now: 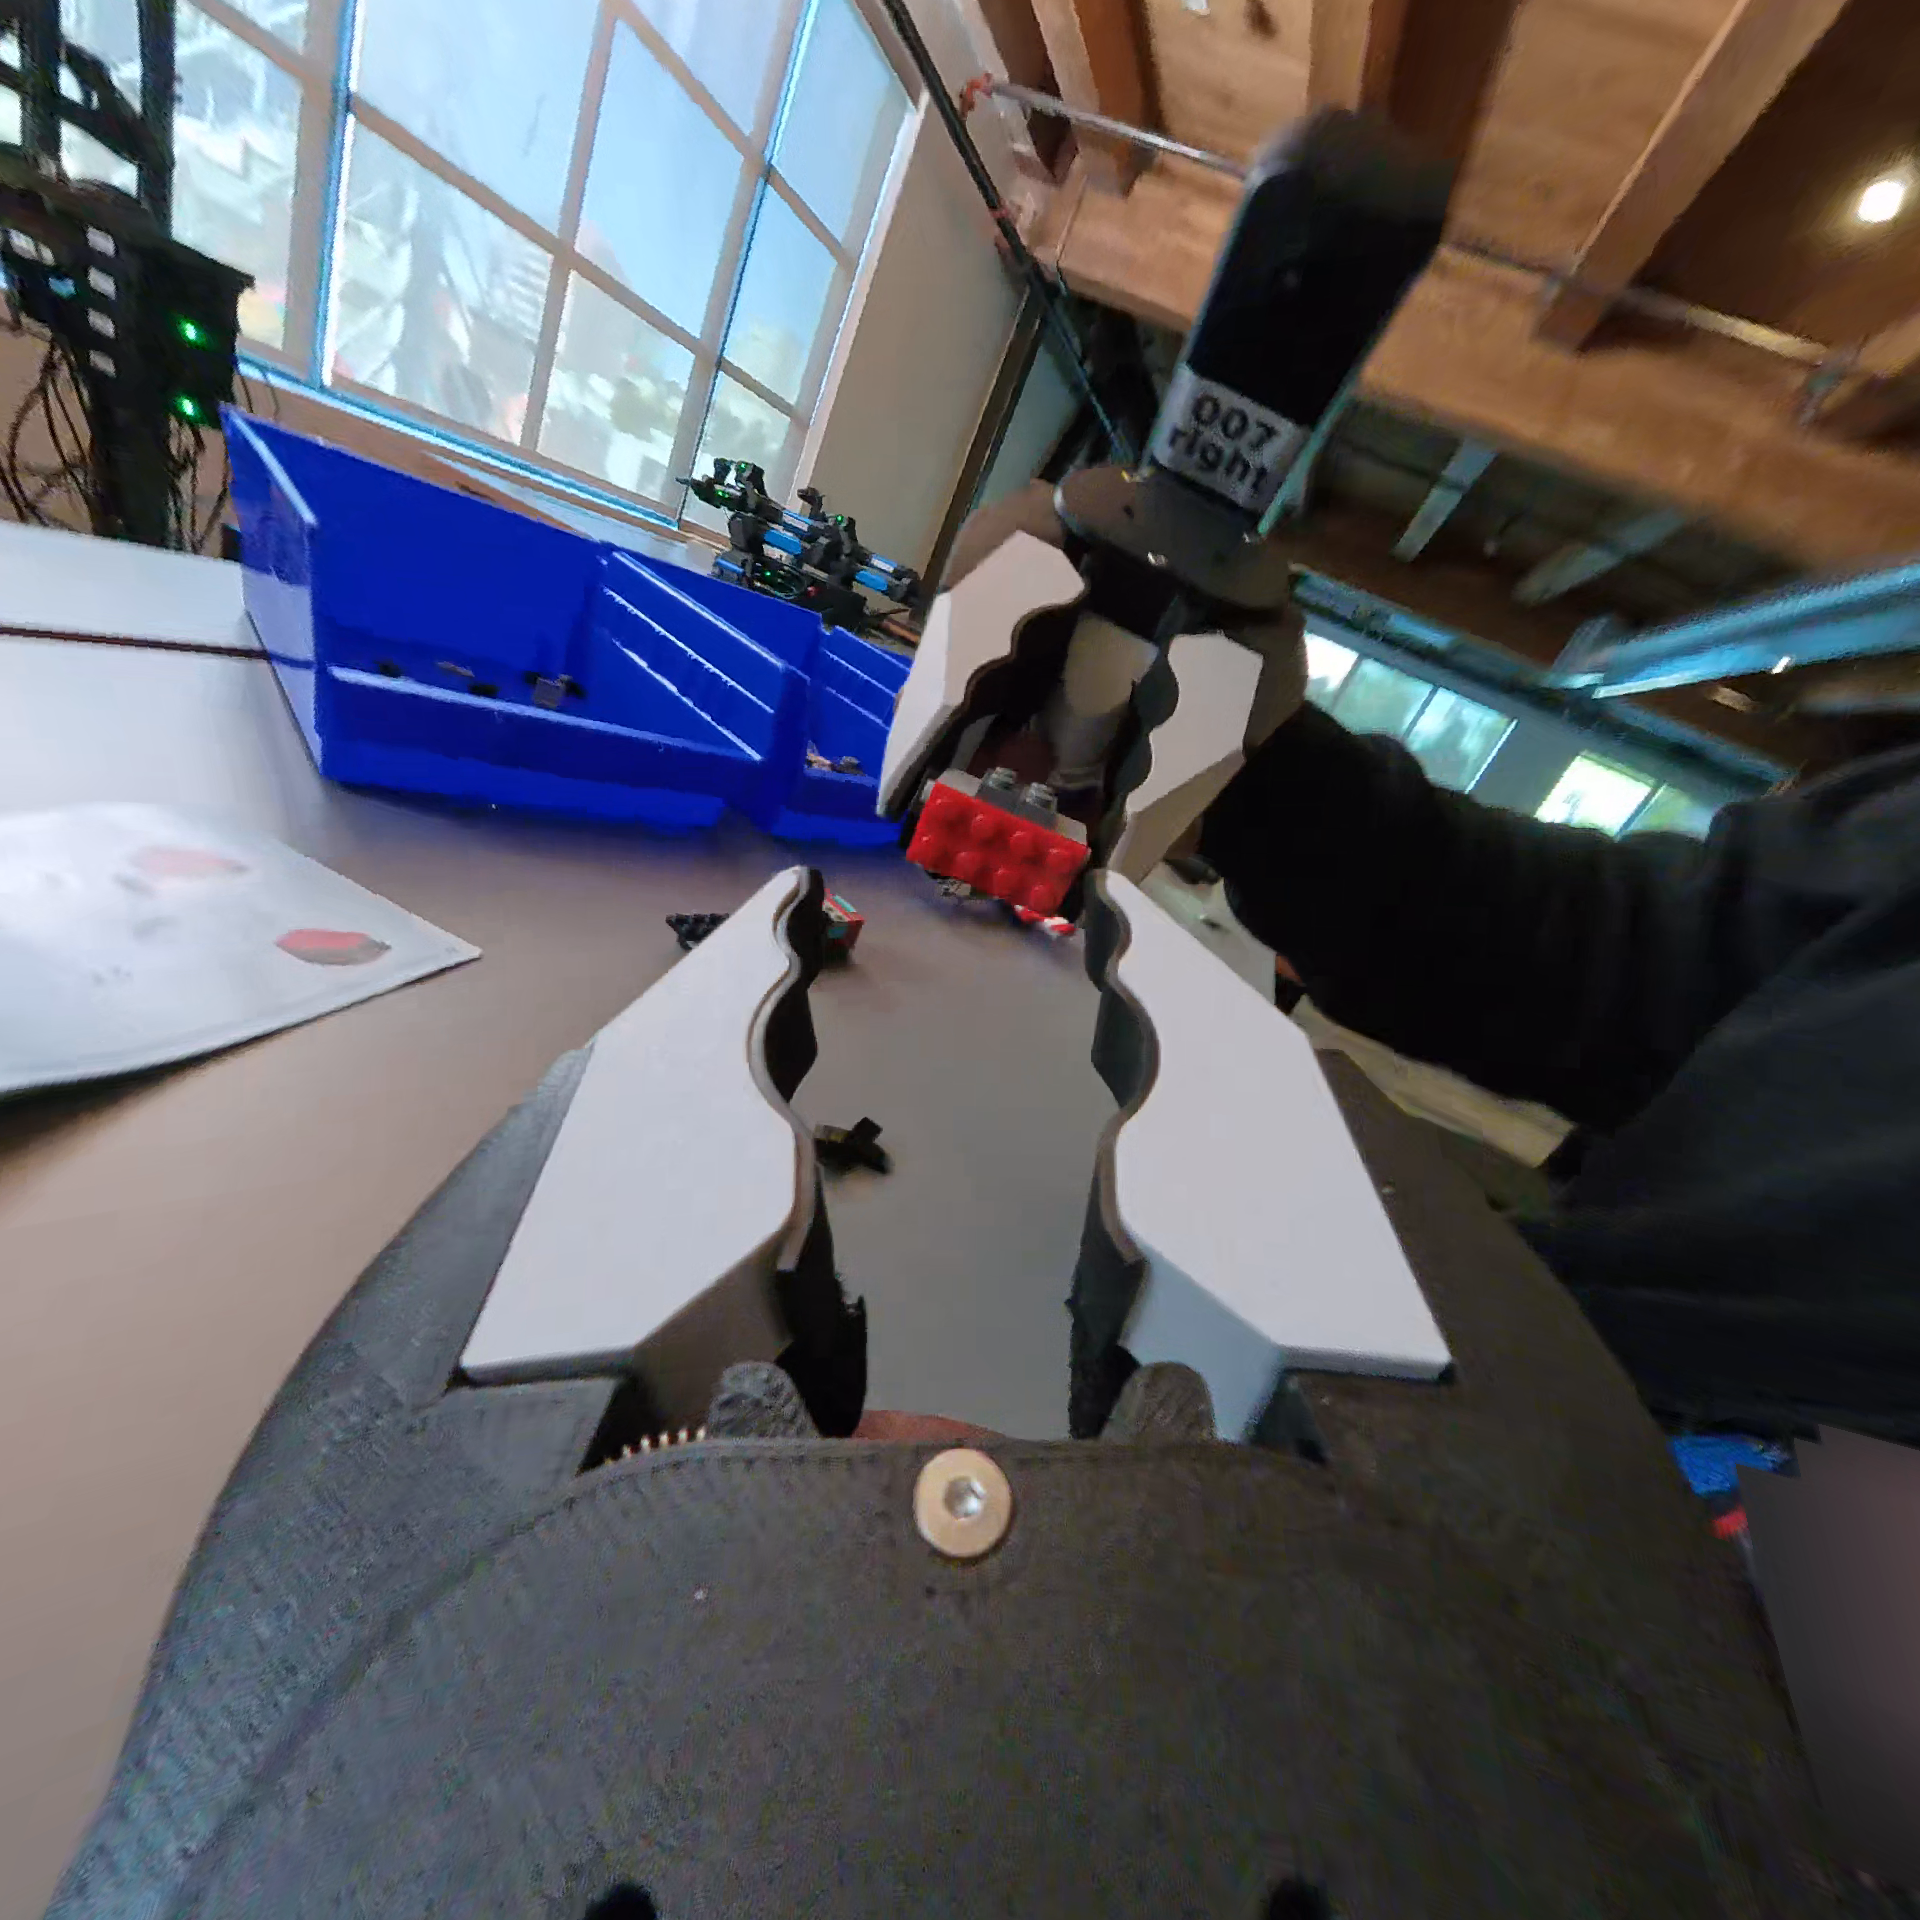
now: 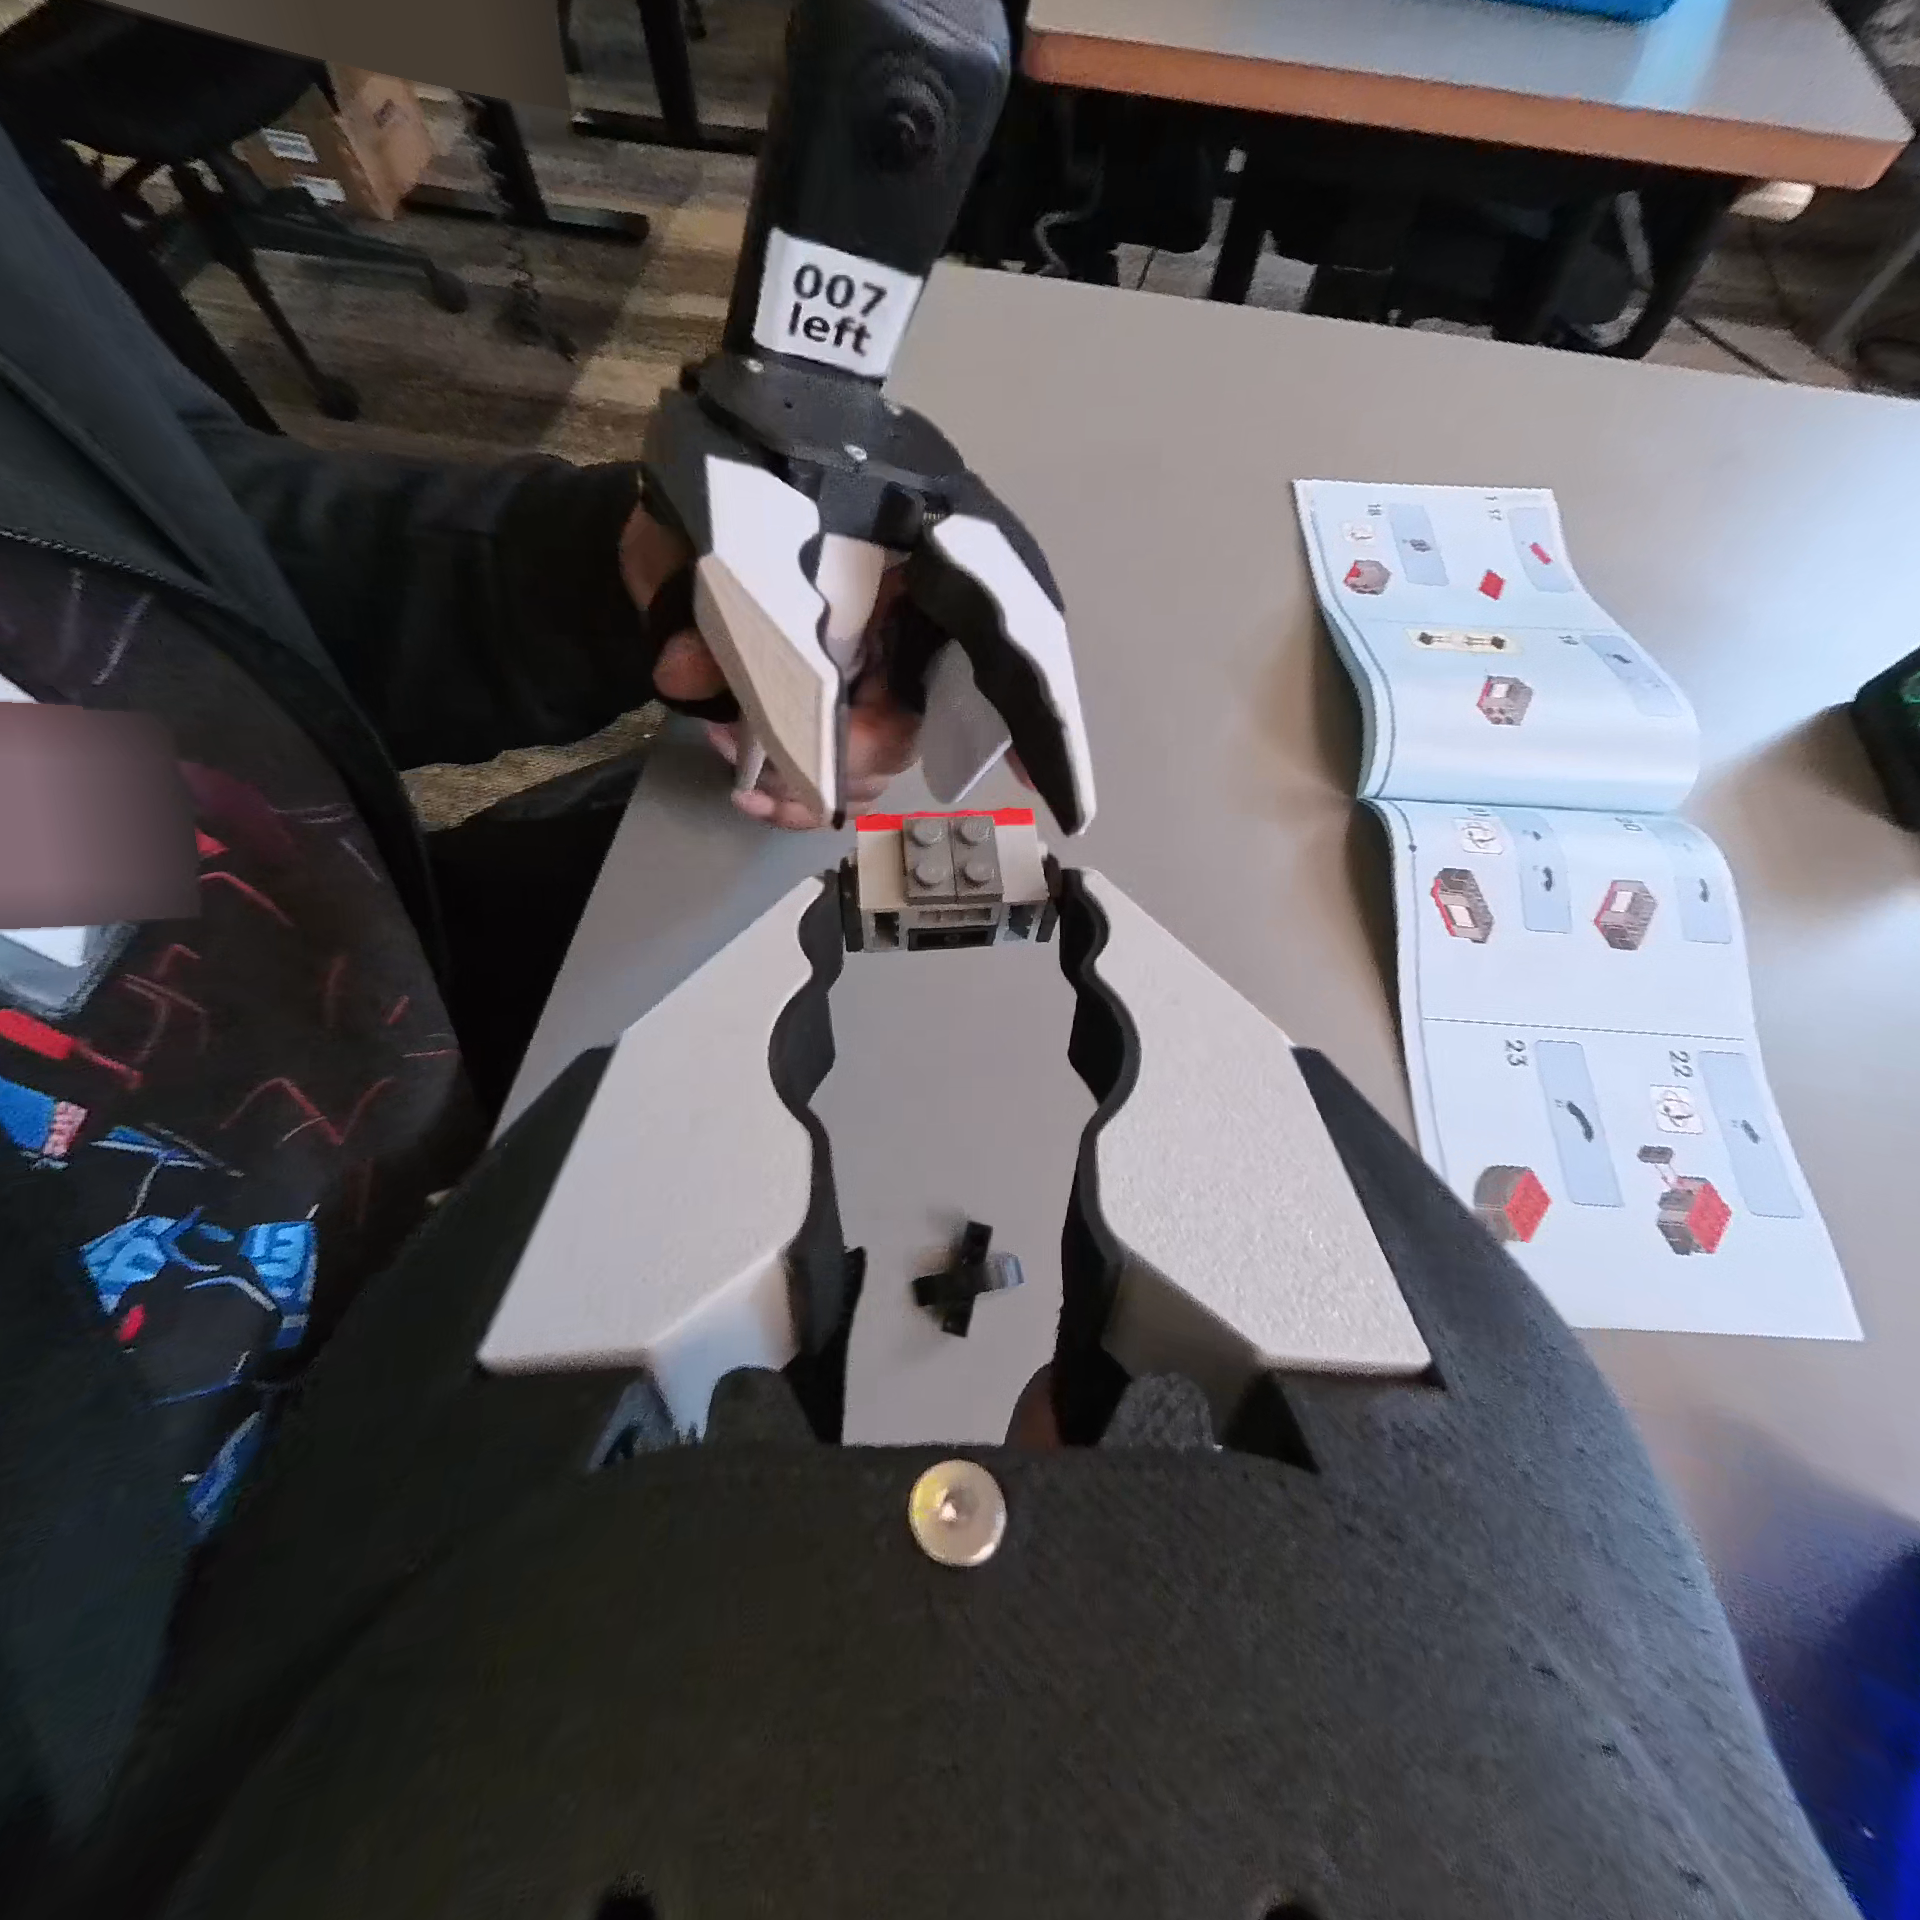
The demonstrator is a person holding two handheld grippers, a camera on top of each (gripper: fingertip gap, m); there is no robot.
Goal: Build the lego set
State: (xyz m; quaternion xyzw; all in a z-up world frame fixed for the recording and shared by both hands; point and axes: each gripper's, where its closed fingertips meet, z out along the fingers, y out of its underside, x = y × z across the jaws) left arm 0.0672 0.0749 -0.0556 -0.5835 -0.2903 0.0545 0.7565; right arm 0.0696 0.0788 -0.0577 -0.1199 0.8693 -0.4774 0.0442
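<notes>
So the right tool (image 2: 951,894) is clamped on the little lego build (image 2: 948,883), pinching it by its sides at the fingertips, up off the bench (image 2: 1247,436). The right wrist view shows the build's grey side: grey studded plates on top of a pale grey block with only a thin red strip at the far edge. The left wrist view catches the other face, a red studded brick (image 1: 995,847) with two grey studs sticking up behind it. The left tool (image 1: 945,899) has its fingers spread apart with nothing between them, tips just beside the build. Only the right wrist view shows the open instruction booklet (image 2: 1558,883) properly, plus a small black cross-shaped piece (image 2: 961,1288) lying on the grey bench. Only the left wrist view gets the blue parts bins (image 1: 499,665), a few loose bits (image 1: 842,925), big windows (image 1: 582,260) and wooden ceiling beams (image 1: 1558,156).
</notes>
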